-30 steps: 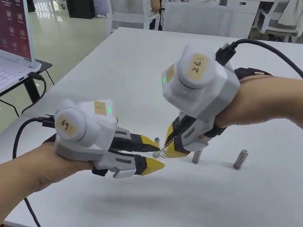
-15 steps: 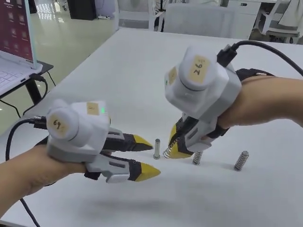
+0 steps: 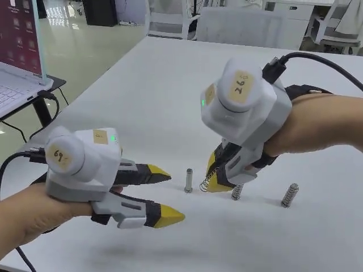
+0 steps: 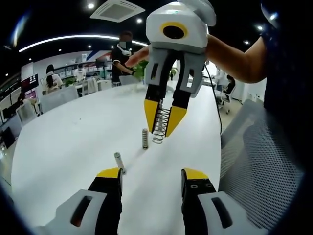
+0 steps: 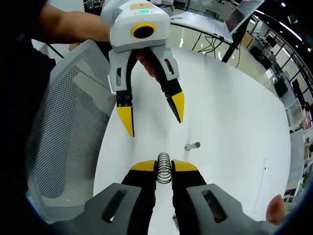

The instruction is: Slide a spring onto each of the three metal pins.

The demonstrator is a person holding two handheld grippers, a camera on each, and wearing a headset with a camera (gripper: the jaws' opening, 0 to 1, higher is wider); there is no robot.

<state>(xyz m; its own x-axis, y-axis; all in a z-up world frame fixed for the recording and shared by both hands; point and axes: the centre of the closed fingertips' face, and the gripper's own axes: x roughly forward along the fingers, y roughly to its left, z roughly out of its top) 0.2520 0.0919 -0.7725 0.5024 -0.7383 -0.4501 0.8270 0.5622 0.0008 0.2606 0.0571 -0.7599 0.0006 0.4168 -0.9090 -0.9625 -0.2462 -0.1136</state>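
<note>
The right hand-held gripper is seen shut on a spring, pinched betw. its yellow tips. The left hand-held gripper is spread wide, w/ nothing in it. A bare pin is stood betw. them on the tabletop. In the head view, two sprung pins are shown to the right.
</note>
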